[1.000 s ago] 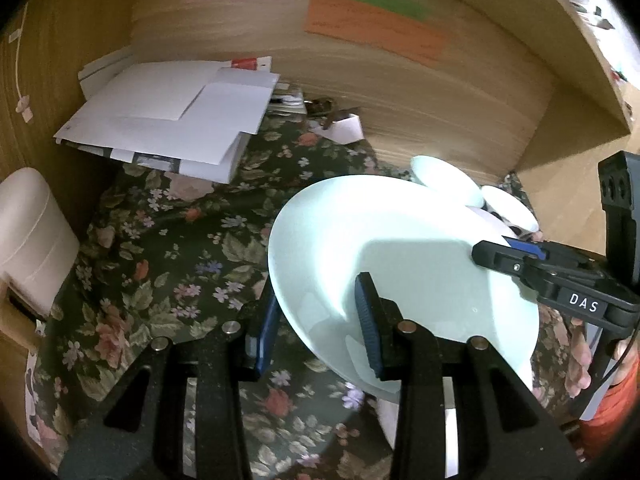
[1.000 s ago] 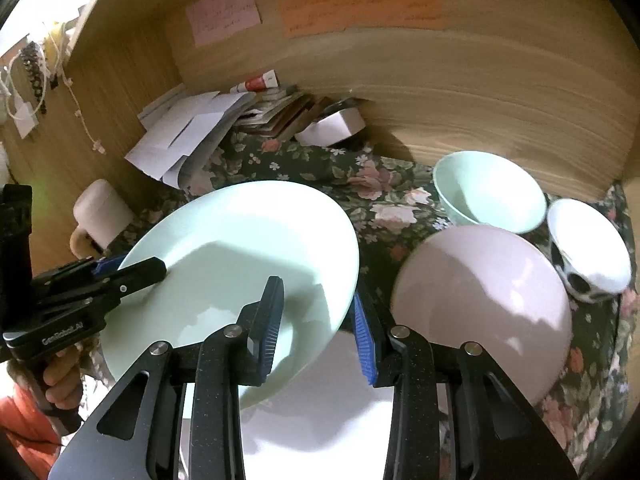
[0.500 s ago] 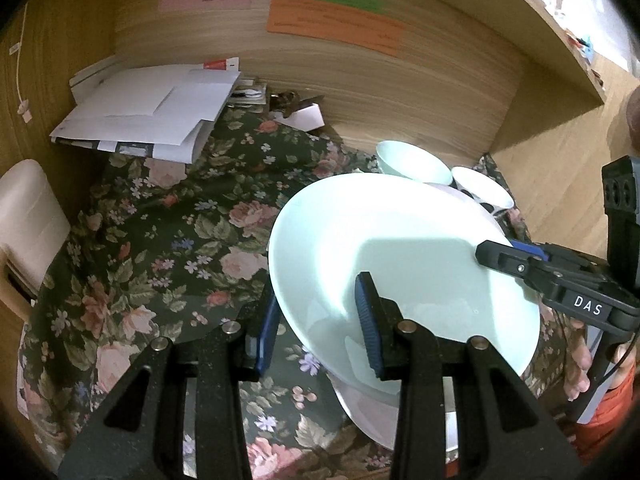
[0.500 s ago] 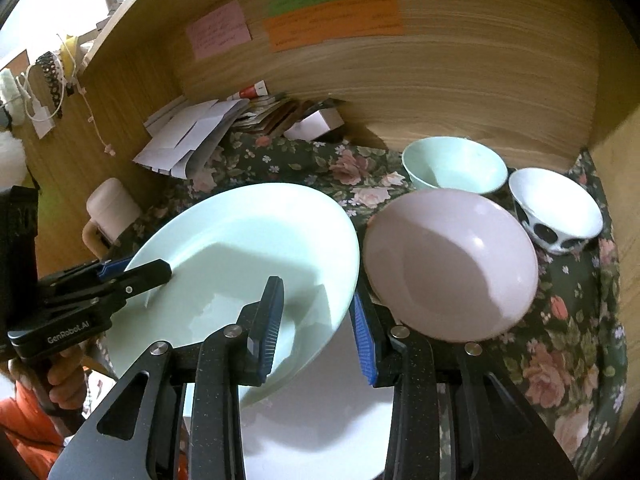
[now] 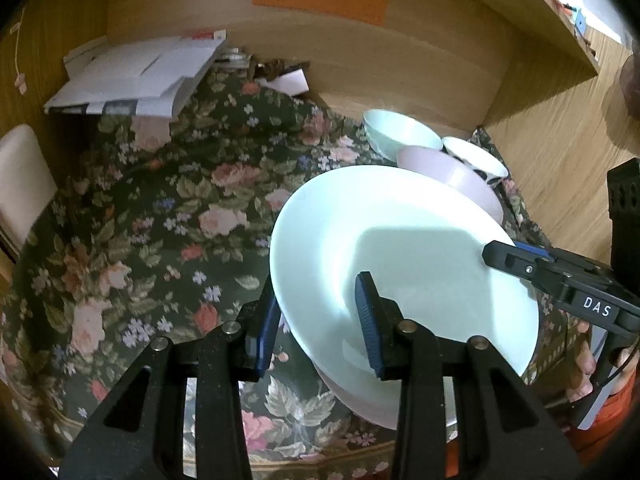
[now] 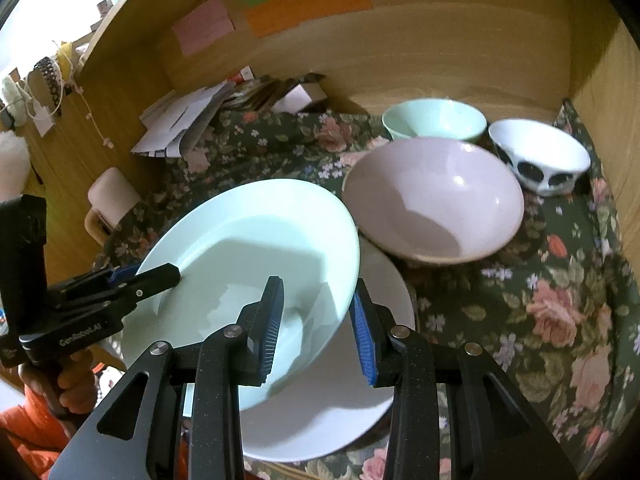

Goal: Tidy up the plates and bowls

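**Pale green plate carried by 2 grippers above a white plate**

The wide, pale green ceramic plate (image 6: 256,248) is held at 2 opposite parts of its rim. The left gripper (image 5: 320,320) has the near rim of the plate between its blue pads, and the right gripper (image 6: 316,320) does the same on the other side. Both are closed to a narrow gap on the rim. I think 2 grips are used because the plate is wide and smooth, so 1 pinch on the edge could let it turn or slip.

The plate is tilted and hangs over the flat white plate (image 6: 332,412), which lies on the dark floral tablecloth (image 6: 540,300) at the near edge of the table. This looks like stacking: plates together in front, bowls behind. I cannot tell if the 2 plates already touch.

Behind them stands the large pale pink bowl (image 6: 432,200), then the small mint green bowl (image 6: 436,120) and the white bowl with black spots (image 6: 540,160), all near the wooden back wall.

Writing: the right gripper shows "DAS" (image 5: 596,307) in the left wrist view, and the left gripper shows "GenRobot.AI" (image 6: 80,336) in the right wrist view. The pink, green and orange paper notes (image 6: 308,4) on the wall carry lines too small to read.
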The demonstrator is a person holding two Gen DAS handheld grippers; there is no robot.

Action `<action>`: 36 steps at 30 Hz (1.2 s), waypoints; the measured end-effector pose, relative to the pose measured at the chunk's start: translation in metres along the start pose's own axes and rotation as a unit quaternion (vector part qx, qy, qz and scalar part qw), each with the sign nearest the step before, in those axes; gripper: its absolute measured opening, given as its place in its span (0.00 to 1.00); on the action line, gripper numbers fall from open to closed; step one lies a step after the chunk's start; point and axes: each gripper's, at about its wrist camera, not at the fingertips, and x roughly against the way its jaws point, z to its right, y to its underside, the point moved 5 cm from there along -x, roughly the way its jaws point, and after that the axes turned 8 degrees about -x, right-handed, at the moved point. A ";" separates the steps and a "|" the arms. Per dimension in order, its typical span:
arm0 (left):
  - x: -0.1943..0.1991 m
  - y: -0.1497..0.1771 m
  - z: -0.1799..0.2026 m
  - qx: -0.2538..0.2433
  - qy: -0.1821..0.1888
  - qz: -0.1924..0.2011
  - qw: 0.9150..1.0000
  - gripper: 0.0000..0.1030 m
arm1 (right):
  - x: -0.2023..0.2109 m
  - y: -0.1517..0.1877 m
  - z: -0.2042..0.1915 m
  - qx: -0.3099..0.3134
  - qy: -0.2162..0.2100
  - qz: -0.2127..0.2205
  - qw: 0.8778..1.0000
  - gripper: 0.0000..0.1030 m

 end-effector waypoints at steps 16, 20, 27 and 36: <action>-0.020 0.018 0.005 0.008 -0.001 -0.031 0.999 0.36 | -0.010 0.018 0.014 -0.025 0.001 -0.030 0.999 0.30; -0.024 0.019 0.005 0.006 -0.006 -0.031 0.999 0.36 | -0.013 0.020 0.015 -0.024 0.005 -0.035 0.999 0.30; -0.031 0.022 0.007 -0.002 -0.007 -0.040 0.999 0.36 | -0.017 0.023 0.022 -0.036 0.005 -0.047 0.998 0.30; -0.036 0.023 0.011 -0.001 0.002 -0.045 0.999 0.36 | -0.011 0.024 0.025 -0.040 0.005 -0.050 0.998 0.31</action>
